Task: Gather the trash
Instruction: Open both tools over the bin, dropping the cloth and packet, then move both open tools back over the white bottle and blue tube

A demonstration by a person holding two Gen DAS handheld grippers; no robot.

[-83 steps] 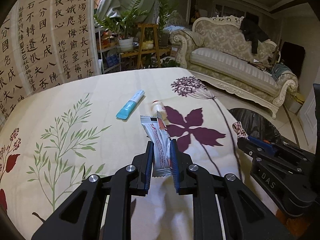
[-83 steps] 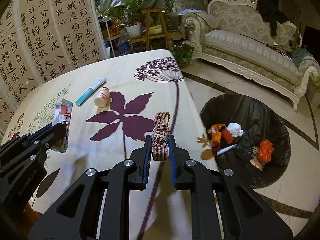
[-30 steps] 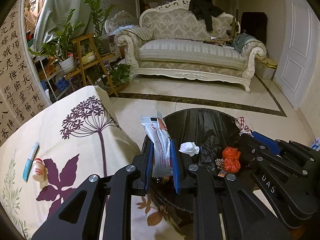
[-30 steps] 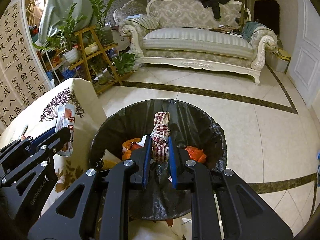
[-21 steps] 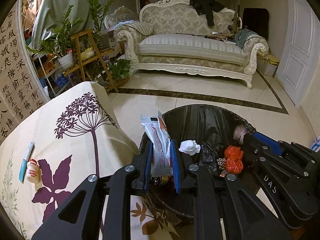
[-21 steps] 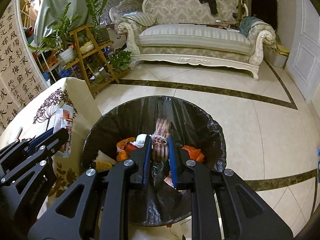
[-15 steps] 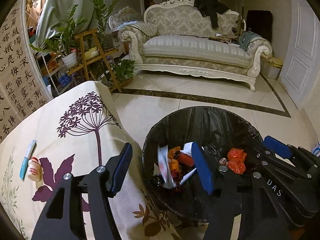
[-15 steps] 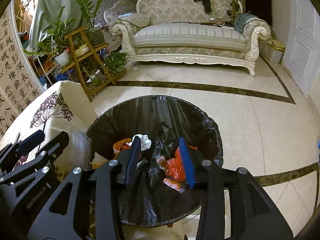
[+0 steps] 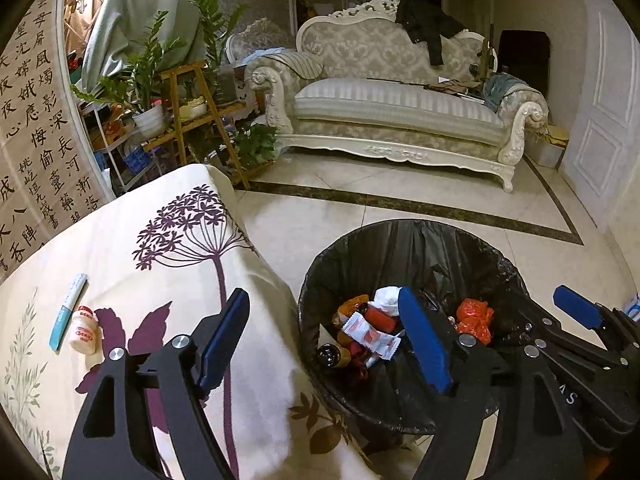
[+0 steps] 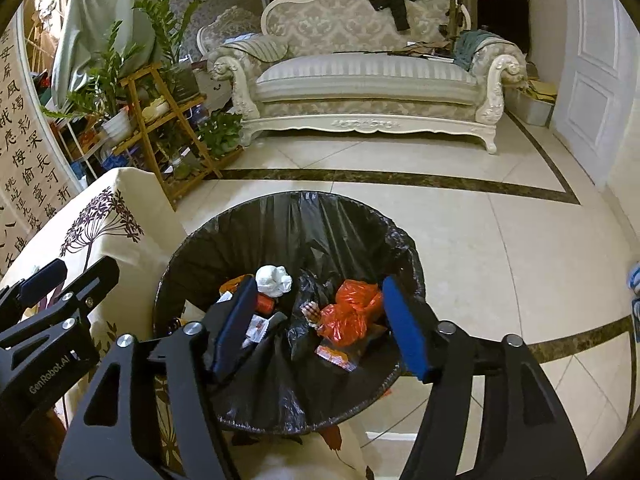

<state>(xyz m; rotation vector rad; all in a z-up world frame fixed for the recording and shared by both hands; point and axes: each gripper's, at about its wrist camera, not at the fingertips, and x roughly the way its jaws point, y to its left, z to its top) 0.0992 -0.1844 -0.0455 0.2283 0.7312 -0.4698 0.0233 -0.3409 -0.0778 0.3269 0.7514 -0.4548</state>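
Observation:
Both grippers hang open and empty above a bin lined with a black bag (image 9: 404,240) (image 10: 304,220) on the floor beside the table. My left gripper (image 9: 324,336) is over the bin's left rim; the white and red snack wrapper (image 9: 370,334) lies inside among other trash. My right gripper (image 10: 320,320) is over the bin's middle; the checked ribbon (image 10: 311,311) lies inside next to an orange bag (image 10: 352,312) and a white paper wad (image 10: 274,279). On the table a small white bottle (image 9: 83,330) and a blue and white tube (image 9: 67,312) lie side by side.
The table wears a cream cloth with purple flowers (image 9: 180,220); its corner meets the bin. A cream sofa (image 9: 396,108) stands behind across tiled floor. A wooden plant stand (image 9: 188,108) and a calligraphy screen (image 9: 36,128) are at the left. A white door (image 9: 600,128) is right.
Both grippers carried their items from the table to over the bin, then opened. The wrapper and the ribbon dropped into the bin.

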